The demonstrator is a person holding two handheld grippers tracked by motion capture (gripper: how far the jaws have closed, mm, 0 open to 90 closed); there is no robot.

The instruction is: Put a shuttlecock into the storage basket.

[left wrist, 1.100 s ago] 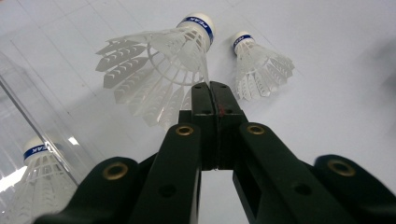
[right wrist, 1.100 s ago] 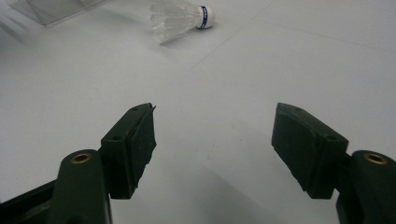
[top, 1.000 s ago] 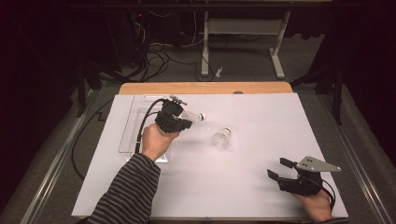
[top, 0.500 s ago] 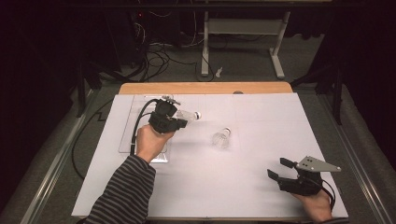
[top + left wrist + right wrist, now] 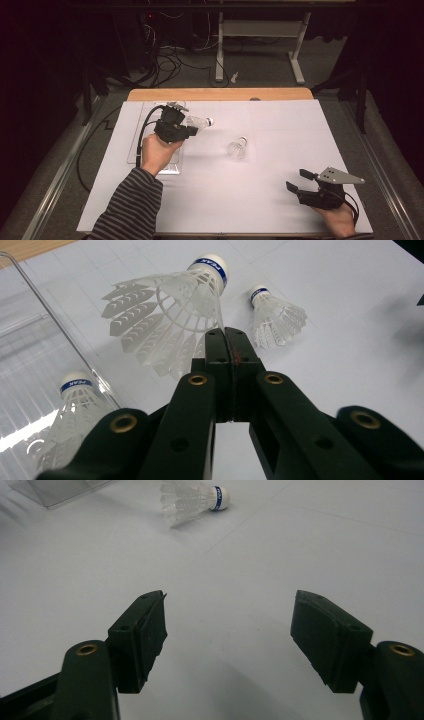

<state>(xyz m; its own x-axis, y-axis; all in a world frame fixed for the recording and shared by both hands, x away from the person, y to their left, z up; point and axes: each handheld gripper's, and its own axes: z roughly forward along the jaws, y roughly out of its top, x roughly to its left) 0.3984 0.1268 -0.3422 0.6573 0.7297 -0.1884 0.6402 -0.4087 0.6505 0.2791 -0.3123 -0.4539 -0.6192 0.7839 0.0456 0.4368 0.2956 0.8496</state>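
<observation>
My left gripper (image 5: 192, 127) pinches a shuttlecock (image 5: 170, 315) by its feather skirt, lifted just right of the clear tray (image 5: 142, 150) at far left. A second shuttlecock (image 5: 75, 415) stands in that tray. A third (image 5: 237, 147) lies loose mid-table, with open sheet around it. My right gripper (image 5: 296, 182) rests near right, jaws wide, nothing between them.

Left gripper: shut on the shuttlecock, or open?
Shut on it. The left gripper has its jaws pressed together, pinching the skirt of the raised shuttlecock.
</observation>
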